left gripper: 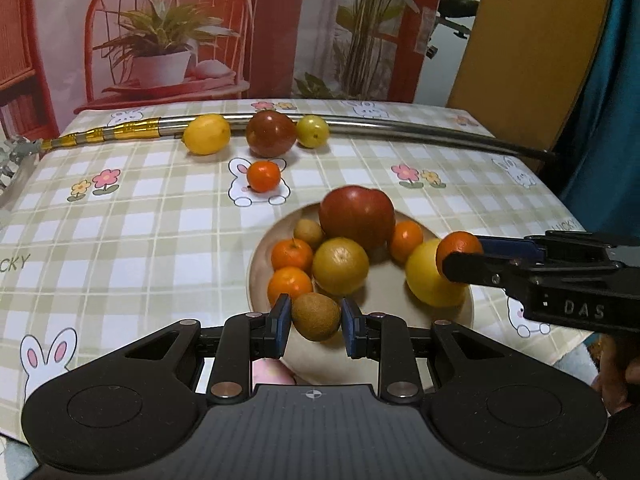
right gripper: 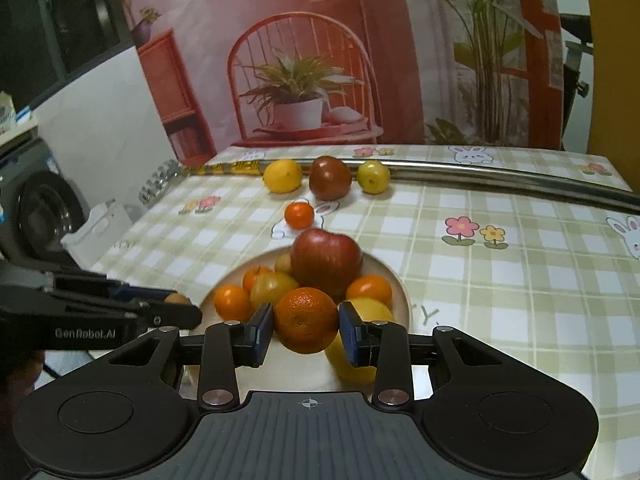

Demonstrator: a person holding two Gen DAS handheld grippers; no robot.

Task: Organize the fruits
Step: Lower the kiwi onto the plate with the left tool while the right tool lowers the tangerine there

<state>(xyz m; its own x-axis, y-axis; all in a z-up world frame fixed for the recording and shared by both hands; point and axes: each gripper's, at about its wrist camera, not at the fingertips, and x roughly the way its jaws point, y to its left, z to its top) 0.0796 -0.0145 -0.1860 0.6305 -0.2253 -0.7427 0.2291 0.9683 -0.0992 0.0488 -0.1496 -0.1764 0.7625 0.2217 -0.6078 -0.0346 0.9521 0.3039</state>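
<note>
A beige plate (left gripper: 360, 356) holds a red apple (left gripper: 356, 216), several tangerines, a yellow-green citrus (left gripper: 340, 266), a yellow lemon (left gripper: 428, 280) and a small kiwi (left gripper: 308, 233). At the plate's near rim my left gripper (left gripper: 315, 309) is shut on a brown kiwi (left gripper: 316, 318). My right gripper (right gripper: 306, 316) is shut on a tangerine (right gripper: 306, 320), just above the lemon (right gripper: 368, 312) on the plate's right side. Behind the plate, a tangerine (left gripper: 263, 176), a lemon (left gripper: 207, 135), a dark red fruit (left gripper: 271, 133) and a yellow-green fruit (left gripper: 312, 131) lie on the tablecloth.
A long metal rod (left gripper: 400, 125) with a gold-taped end lies across the far side of the table, touching the back row of fruit. A printed backdrop stands behind it. A washing machine (right gripper: 44, 216) stands beyond the table's left edge.
</note>
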